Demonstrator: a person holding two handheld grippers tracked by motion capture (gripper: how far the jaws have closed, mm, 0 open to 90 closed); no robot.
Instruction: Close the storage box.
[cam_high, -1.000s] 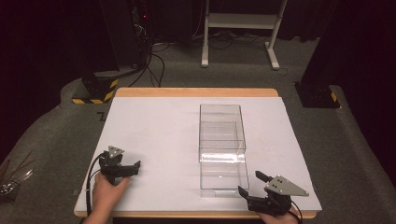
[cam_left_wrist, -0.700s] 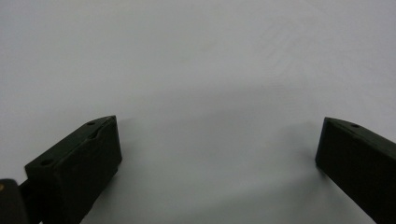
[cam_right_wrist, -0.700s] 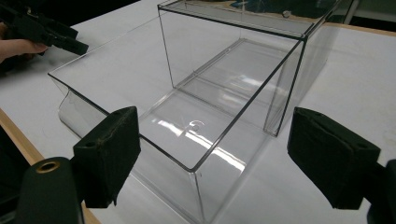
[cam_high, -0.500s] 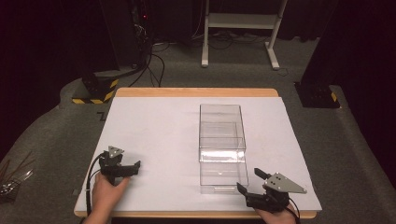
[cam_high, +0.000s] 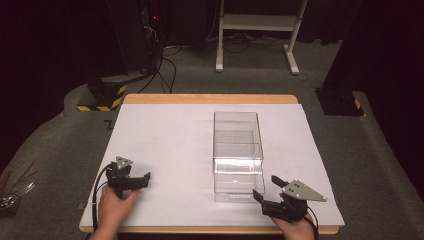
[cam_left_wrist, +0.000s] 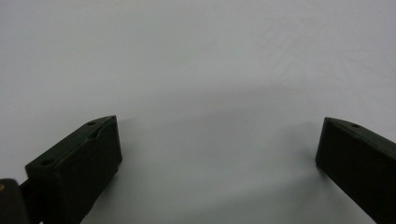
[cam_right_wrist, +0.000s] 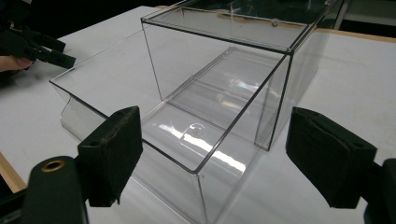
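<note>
Box (cam_high: 238, 155) of clear plastic sits right of centre in the high view, one long case on the white sheet (cam_high: 165, 135), running from mid-frame down toward the lower edge. Its near part is a drawer (cam_high: 239, 184) pulled partly out. The right gripper view shows what the high view does not: the drawer (cam_right_wrist: 154, 140) is open-topped, with a curved front lip at the left of the frame and a small round mark on its floor, while the outer shell (cam_right_wrist: 229, 51) stands over its back half at the upper centre.

Two grippers are in play. The right gripper (cam_high: 265, 189) lies at the lower right of the high view, just beside the drawer's front corner, its jaws spread wide and holding nothing. In its own view the two black jaws rise at either side of the drawer, apart from it. The left gripper (cam_high: 145, 179) rests at the lower left of the high view, well apart from the box, in a hand (cam_high: 114, 204). Its own view shows bare white sheet (cam_left_wrist: 196, 70) between two widely parted jaws, nothing gripped. It shows again at the upper left of the right gripper view (cam_right_wrist: 51, 52).

One wooden table (cam_high: 210, 99) edge frames the sheet, and one white stand (cam_high: 257, 30) is on the floor at the upper centre of the high view.
</note>
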